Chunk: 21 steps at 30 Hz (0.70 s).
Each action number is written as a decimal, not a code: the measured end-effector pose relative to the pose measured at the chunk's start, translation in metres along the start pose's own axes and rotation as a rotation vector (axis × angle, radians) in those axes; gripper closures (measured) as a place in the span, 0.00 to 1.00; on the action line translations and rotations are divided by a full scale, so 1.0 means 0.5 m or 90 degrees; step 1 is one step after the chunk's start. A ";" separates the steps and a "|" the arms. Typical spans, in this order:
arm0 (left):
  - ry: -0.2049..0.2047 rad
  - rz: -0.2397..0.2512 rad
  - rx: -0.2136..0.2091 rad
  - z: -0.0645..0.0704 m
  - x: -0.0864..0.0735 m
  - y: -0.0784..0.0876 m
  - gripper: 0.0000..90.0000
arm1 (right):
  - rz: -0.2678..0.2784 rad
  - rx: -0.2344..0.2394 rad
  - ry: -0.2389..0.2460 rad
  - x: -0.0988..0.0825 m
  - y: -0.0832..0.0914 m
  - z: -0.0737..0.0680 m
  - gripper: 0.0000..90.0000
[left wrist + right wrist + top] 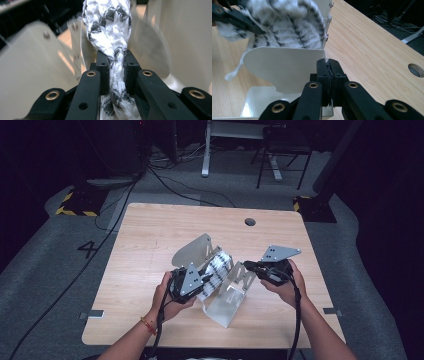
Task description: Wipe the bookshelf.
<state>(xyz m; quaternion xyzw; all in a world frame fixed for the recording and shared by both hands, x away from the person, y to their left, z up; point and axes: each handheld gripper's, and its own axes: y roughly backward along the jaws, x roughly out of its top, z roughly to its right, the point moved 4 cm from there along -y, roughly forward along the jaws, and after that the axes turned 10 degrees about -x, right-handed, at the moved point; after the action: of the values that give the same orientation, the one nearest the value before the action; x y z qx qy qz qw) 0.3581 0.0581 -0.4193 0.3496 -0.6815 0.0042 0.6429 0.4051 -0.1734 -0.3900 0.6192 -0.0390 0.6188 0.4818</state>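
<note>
Nearest us, our left gripper (117, 58) pinches a black-and-white knitted cloth (110, 27), its jaws pressed onto the bunched fabric, while our right gripper (329, 65) is clamped on the thin edge of a metal bracket (287, 67). The cloth lies between the bracket's upright plates (192, 251) at the middle of the desk (150, 230). Beyond, a small round hole (250, 222), perhaps a cable port, sits near the desk's far edge.
</note>
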 end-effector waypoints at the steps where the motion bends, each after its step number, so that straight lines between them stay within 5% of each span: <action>1: -0.005 0.007 -0.006 0.005 0.007 0.000 0.88 | -0.001 -0.001 0.000 0.000 0.000 0.000 0.99; 15: -0.048 0.069 -0.074 0.082 0.069 0.020 0.88 | -0.005 -0.003 0.003 0.001 -0.001 -0.001 0.98; 21: -0.004 0.047 -0.118 0.085 0.025 -0.023 0.88 | -0.003 -0.014 -0.002 0.000 -0.002 0.000 0.92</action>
<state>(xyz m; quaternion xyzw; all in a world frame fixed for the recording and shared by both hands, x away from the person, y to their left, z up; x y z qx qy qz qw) 0.3273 0.0243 -0.4207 0.2637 -0.6933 -0.0363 0.6697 0.4055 -0.1730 -0.3906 0.6150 -0.0453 0.6163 0.4898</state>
